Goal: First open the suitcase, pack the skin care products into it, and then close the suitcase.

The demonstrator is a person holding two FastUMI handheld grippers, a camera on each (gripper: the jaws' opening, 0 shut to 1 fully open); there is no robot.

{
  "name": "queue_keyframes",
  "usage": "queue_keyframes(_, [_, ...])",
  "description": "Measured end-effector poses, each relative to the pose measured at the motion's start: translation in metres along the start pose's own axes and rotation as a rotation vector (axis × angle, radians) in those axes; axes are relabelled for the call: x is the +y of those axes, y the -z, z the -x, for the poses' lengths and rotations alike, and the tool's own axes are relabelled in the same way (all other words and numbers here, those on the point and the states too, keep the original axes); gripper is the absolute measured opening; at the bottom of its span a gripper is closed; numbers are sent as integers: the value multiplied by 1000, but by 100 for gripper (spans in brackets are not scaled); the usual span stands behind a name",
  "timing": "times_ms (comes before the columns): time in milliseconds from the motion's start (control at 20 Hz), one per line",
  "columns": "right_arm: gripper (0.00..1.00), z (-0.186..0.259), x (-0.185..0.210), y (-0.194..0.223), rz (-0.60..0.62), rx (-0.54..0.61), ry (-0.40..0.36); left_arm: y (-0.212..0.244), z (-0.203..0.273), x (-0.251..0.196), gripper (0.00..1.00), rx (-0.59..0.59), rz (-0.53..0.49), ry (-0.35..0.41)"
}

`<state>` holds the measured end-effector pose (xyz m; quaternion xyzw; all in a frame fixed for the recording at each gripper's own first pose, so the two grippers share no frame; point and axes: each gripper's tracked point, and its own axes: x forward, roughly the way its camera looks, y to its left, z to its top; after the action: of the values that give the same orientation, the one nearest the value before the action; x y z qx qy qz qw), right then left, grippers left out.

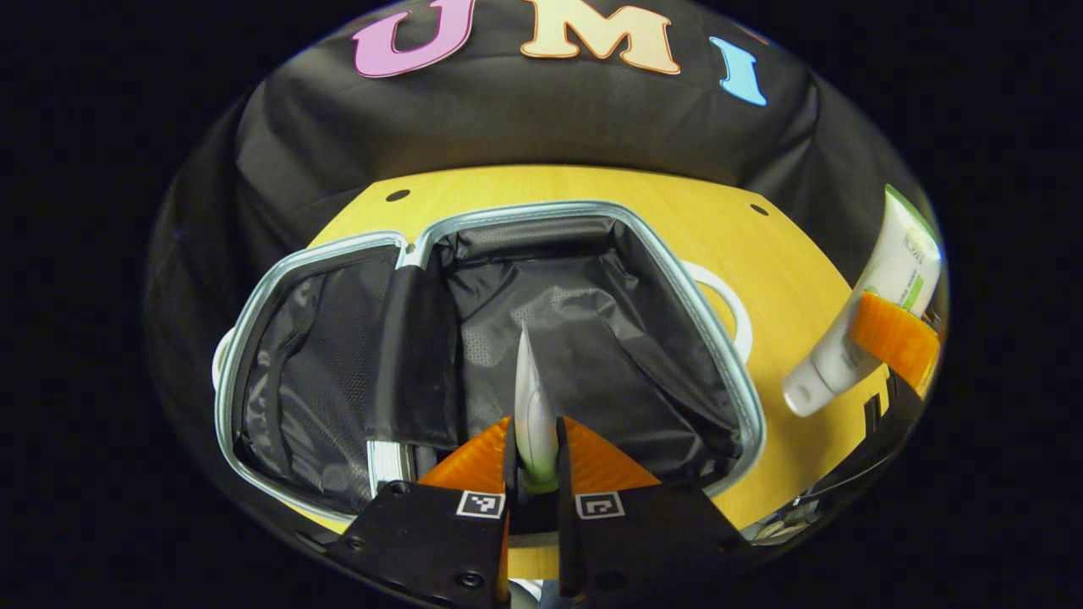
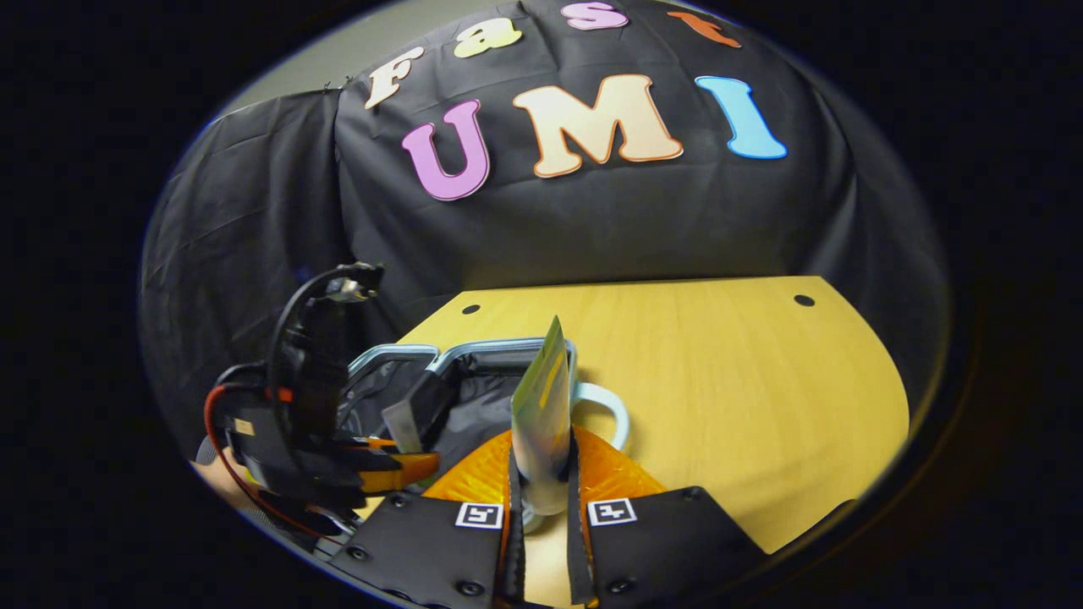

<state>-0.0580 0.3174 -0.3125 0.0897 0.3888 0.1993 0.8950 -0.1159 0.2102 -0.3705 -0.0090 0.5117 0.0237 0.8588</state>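
- Nearest in the left gripper view, the left gripper (image 1: 536, 461) is closed to a narrow gap, both orange fingers pressing a thin silver tube (image 1: 533, 406) that stands upright, its flat crimped end pointing away.
- Directly beyond that tube lies the suitcase (image 1: 711, 338), open flat on the yellow table (image 1: 795, 288), both black-lined halves showing nothing packed; the tube hangs over the right half.
- Nearest in the right gripper view, the right gripper (image 2: 541, 474) is likewise clamped on a white and green tube (image 2: 543, 406), upright.
- Beyond it and to its left sits the open suitcase (image 2: 474, 351), its pale handle (image 2: 613, 406) just behind the tube.
- Judged progress: opening is done; both tubes are held and not yet placed; closing remains.
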Motion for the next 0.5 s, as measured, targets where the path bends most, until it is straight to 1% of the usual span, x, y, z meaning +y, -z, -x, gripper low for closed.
queue_keyframes(150, [22,-10,17,12,4,44,2,3,-15,5,16,21,-4,29])
queue_keyframes(250, [22,-15,24,23,0,85,8,-3,-16,4,18,-8,-1,56])
queue_keyframes(350, [22,-21,29,33,3,115,15,-11,-11,0,23,-42,-15,85])
queue_keyframes(450, [22,-29,33,41,3,151,22,-17,-5,-2,48,-63,-23,104])
queue_keyframes(500, [22,-33,34,46,0,171,27,-23,0,0,60,-86,-22,101])
